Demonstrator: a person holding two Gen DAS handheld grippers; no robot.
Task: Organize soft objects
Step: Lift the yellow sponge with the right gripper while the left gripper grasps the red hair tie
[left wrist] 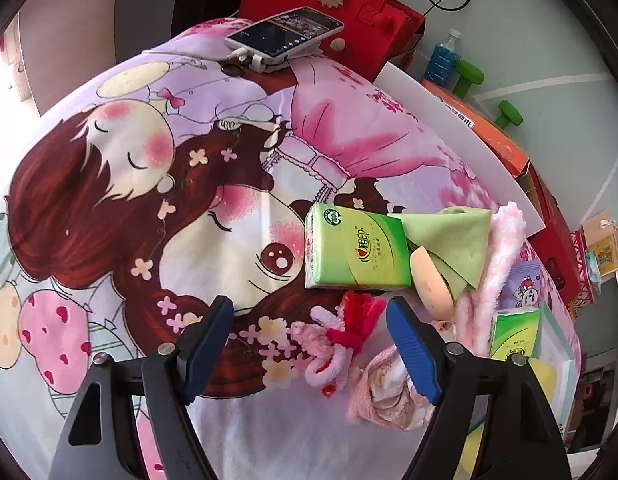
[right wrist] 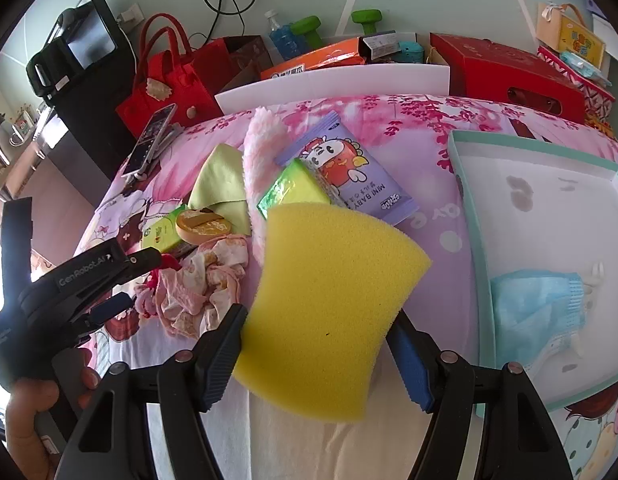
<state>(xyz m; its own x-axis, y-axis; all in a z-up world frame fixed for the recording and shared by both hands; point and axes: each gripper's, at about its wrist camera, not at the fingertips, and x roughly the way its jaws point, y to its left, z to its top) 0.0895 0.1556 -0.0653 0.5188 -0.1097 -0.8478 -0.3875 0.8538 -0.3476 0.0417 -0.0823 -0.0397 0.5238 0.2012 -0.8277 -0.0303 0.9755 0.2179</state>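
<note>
My right gripper point(right wrist: 317, 360) is shut on a yellow sponge point(right wrist: 329, 304), held above the cartoon-print sheet point(right wrist: 441, 280). My left gripper point(left wrist: 309, 350) stands open over a bunch of pink and red hair ties point(left wrist: 341, 336) that lies between its blue pads point(left wrist: 209, 344), untouched. Beside the ties lie a crumpled pink cloth point(left wrist: 389, 396), a green tissue pack point(left wrist: 357, 252), a round puff point(left wrist: 429, 280), a green cloth point(left wrist: 449, 236) and a fluffy pink strip point(left wrist: 497, 264). The right wrist view shows the left gripper point(right wrist: 145, 284) from the side, held by a hand point(right wrist: 29, 412).
A white tray with a teal rim point(right wrist: 549, 208) lies at the right and holds a blue face mask point(right wrist: 537, 308). A purple wipes pack point(right wrist: 357, 176) and a second tissue pack point(right wrist: 293, 188) lie mid-table. A phone point(left wrist: 285, 32), red bag point(left wrist: 349, 0) and boxes point(right wrist: 509, 68) line the far edge.
</note>
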